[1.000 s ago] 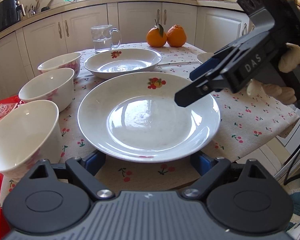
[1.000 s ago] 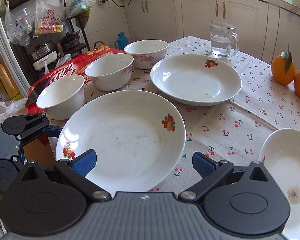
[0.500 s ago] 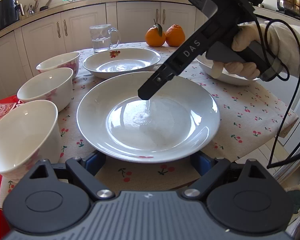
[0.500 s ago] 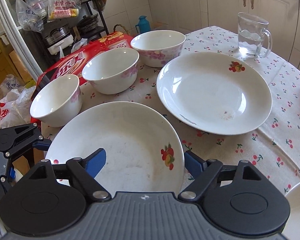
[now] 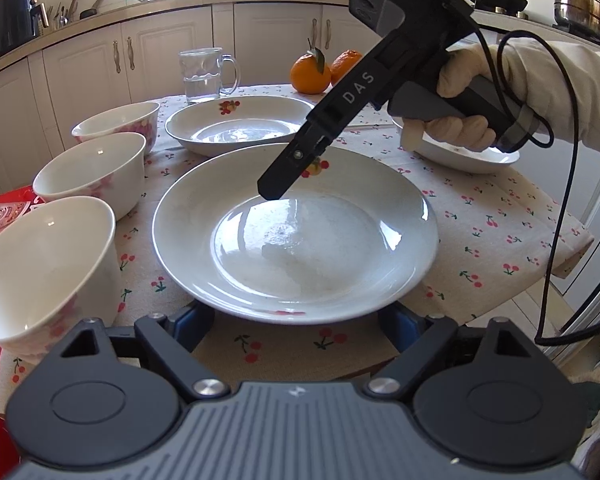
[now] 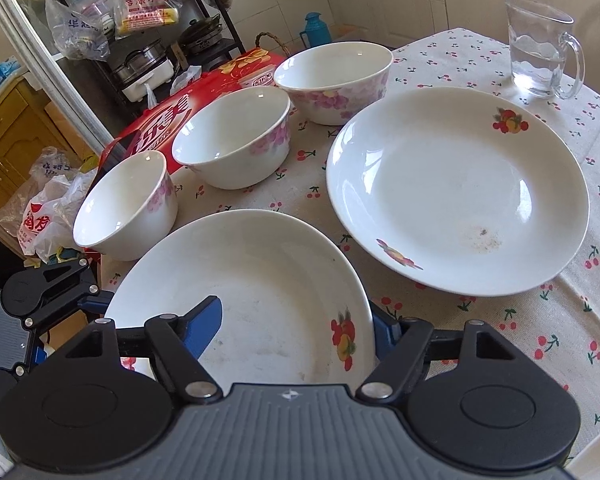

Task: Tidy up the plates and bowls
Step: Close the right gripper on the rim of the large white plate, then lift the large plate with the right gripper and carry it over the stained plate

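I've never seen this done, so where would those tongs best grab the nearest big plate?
Probably by the rim. The near plate is wide and shallow, with nothing else to pinch. Its raised rim already sits between the open right tongs, one finger inside, one outside. Bowls crowd its far side.

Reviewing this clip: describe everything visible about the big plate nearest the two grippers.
The near plate is a wide, shallow, glossy white dish, ceramic by the look, with a raised rim and small fruit motifs on it. Its well is empty apart from faint smudges. It lies flat on the cherry-print tablecloth, at the table's near edge. The right gripper straddles its rim, one blue pad over the well, one outside; contact is unclear. The left gripper sits open at its near edge.
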